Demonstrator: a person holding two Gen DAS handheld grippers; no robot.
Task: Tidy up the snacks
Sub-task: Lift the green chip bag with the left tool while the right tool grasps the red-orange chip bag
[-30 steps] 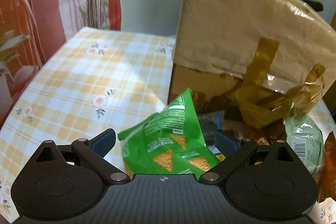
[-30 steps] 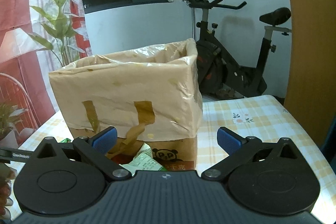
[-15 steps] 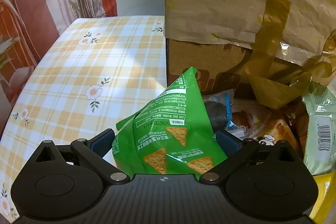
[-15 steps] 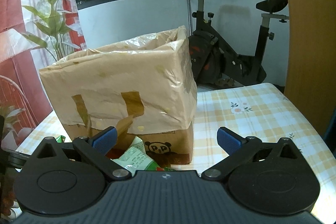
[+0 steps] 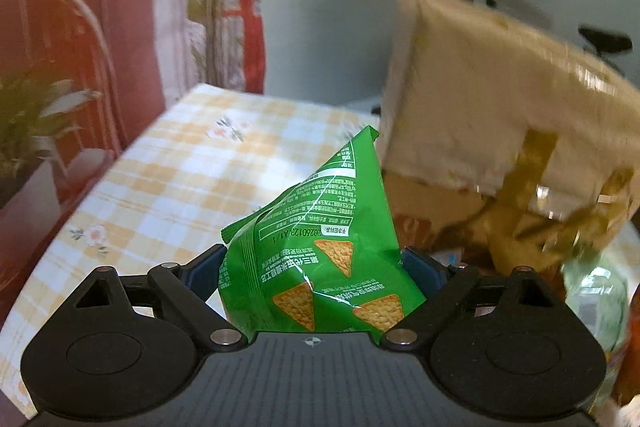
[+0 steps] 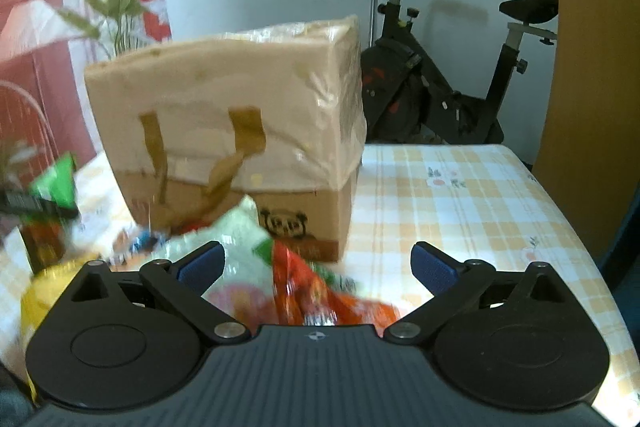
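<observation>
Left tool (image 5: 314,273): clenched on the green chip bag (image 5: 320,251); both blue pads press its sides, and the bag stands up between them, its top corner pointing up.
Green chip bag: lifted above the counter (image 5: 168,179), just left of the cardboard box (image 5: 500,131); in the right wrist view it appears at the far left (image 6: 56,183).
Right tool (image 6: 318,265): released, fingers wide apart, nothing between the pads.
Snack pile: blurred packets, a pale green one (image 6: 240,247) and a red-orange one (image 6: 312,291), lie under the right tool, in front of the box.
Cardboard box: lined with a plastic bag fixed by brown tape, standing on the checked cloth.
Background: exercise bike (image 6: 448,83) behind the counter.
</observation>
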